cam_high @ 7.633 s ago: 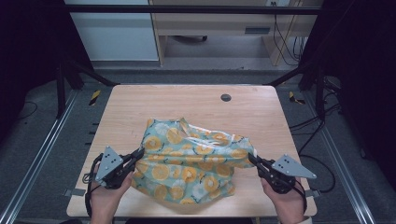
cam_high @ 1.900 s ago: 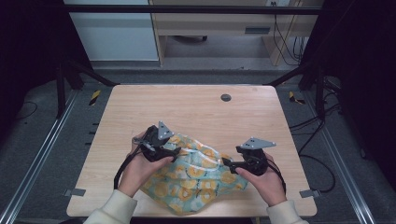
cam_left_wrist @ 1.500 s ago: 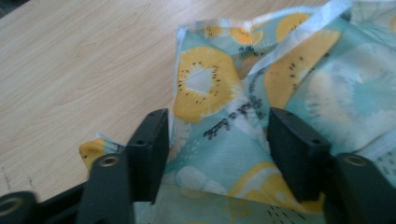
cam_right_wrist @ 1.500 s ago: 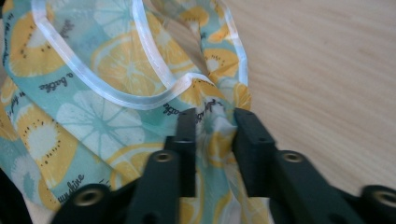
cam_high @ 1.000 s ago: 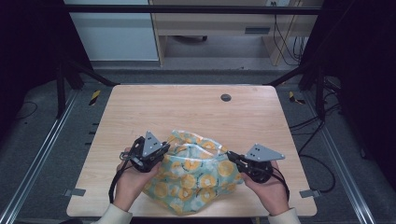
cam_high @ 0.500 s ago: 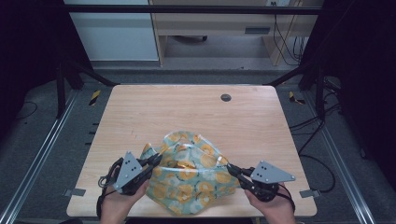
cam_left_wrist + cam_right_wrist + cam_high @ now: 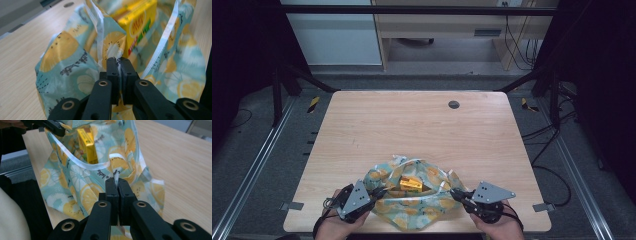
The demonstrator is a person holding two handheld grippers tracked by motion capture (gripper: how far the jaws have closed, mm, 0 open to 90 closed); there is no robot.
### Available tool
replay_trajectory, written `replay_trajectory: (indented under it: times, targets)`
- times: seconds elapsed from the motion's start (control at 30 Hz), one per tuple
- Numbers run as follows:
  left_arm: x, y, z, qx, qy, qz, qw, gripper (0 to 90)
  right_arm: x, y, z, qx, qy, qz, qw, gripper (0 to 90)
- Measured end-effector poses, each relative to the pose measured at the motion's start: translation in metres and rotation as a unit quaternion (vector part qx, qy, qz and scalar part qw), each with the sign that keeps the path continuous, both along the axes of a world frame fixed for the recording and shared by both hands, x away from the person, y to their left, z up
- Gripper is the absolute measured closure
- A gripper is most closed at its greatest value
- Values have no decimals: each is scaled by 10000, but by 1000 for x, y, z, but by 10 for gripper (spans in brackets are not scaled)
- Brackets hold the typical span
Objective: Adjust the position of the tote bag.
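a cloth bag [image 7: 414, 197] with a lemon and kiwi print lies at the near edge of the wooden table [image 7: 412, 125], about in the middle between left and right. its mouth is held open and faces up. inside the bag stands a yellow box [image 7: 410, 183], tilted a little; in the left gripper view the box [image 7: 136, 23] shows red and green print, but the letters are too blurred to read.

the left gripper [image 7: 377, 192] is at the near left side of the bag. its jaws are pressed together on the edge of the cloth, just beside a white hem strip [image 7: 98, 22], as the left gripper view [image 7: 117, 60] shows. the right gripper [image 7: 457, 194] is at the near right side of the bag. its jaws are also clamped on the bag, on a fold of cloth with the white hem [image 7: 117, 176]. the two grippers are well apart, with the bag stretched between them.

a person's hands hold both grippers at the very near edge of the table. a small dark round hole [image 7: 454, 104] sits in the far right part of the table, well apart from the bag.
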State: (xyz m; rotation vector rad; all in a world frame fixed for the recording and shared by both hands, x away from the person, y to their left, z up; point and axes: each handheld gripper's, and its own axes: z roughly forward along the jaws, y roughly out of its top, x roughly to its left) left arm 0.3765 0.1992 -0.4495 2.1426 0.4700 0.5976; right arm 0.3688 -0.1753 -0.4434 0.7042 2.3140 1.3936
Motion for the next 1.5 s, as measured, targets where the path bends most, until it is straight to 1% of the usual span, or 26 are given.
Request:
replay_trajectory:
  times: [0.07,0.1,0.13,0.23,0.3,0.43,0.47,0.53,0.6,0.63,0.67,0.77,0.8,0.83,0.9,0.93,1.03,1.13,1.17,1.2,1.27,1.3,1.4,1.43,1.47,1.5]
  targets:
    - [2,-1,-2,146,48,-76,9999,874,0,0,-3,-94,57,45,9999,880]
    - [2,-1,-3,197,67,-86,9997,873,0,0,-5,-123,78,52,9999,879]
    - [3,-2,-5,294,106,-86,9995,873,0,0,-6,-151,107,60,9998,878]
    - [6,-5,-9,558,129,-55,9983,873,0,1,-10,-245,186,80,9995,881]
    - [9,-7,-12,653,158,20,9977,874,2,2,-13,-327,254,69,9991,882]
    - [16,-10,-18,752,278,144,9967,877,6,6,-19,-571,369,36,9977,888]
    - [18,-11,-20,829,288,142,9960,878,7,6,-20,-599,386,24,9975,890]
    - [19,-13,-22,929,260,151,9952,878,10,8,-22,-688,448,7,9966,894]
    - [19,-13,-22,956,214,204,9950,880,12,9,-24,-789,503,0,9956,897]
    - [20,-13,-23,967,215,225,9948,881,13,10,-25,-831,559,-6,9950,898]
    - [21,-13,-24,968,218,251,9947,881,15,10,-26,-869,564,-10,9946,899]
    - [25,-15,-27,1056,272,302,9936,882,18,12,-28,-947,619,-56,9936,900]
    - [25,-16,-29,1048,308,326,9935,882,19,13,-29,-954,638,-88,9934,900]
    - [25,-16,-29,1063,296,355,9933,882,20,13,-30,-965,657,-112,9931,900]
    - [25,-16,-28,966,314,364,9942,883,20,14,-29,-959,642,-137,9932,890]
    - [24,-15,-26,938,286,396,9944,883,19,13,-28,-926,616,-121,9937,875]
    - [23,-13,-24,832,295,411,9952,884,15,11,-24,-751,550,-109,9956,771]
    - [21,-13,-24,716,282,457,9960,885,10,8,-18,-561,421,-91,9975,664]
    - [21,-13,-24,684,290,463,9962,885,9,7,-14,-475,378,-120,9981,623]
    - [20,-12,-23,707,278,459,9961,885,8,7,-10,-417,334,-145,9985,586]
    - [19,-11,-22,641,269,472,9965,885,7,7,-4,-327,274,-168,9989,532]
    - [19,-11,-22,629,261,476,9965,885,8,8,1,-265,264,-195,9991,488]
    - [19,-9,-19,581,221,488,9969,885,10,11,9,-242,239,-198,9992,441]
    - [19,-8,-18,616,207,479,9967,885,11,14,13,-257,177,-168,9994,432]
    - [19,-9,-18,529,205,495,9972,885,13,16,17,-271,147,-157,9994,432]
    - [18,-8,-17,536,192,502,9971,886,15,19,20,-274,122,-133,9995,432]
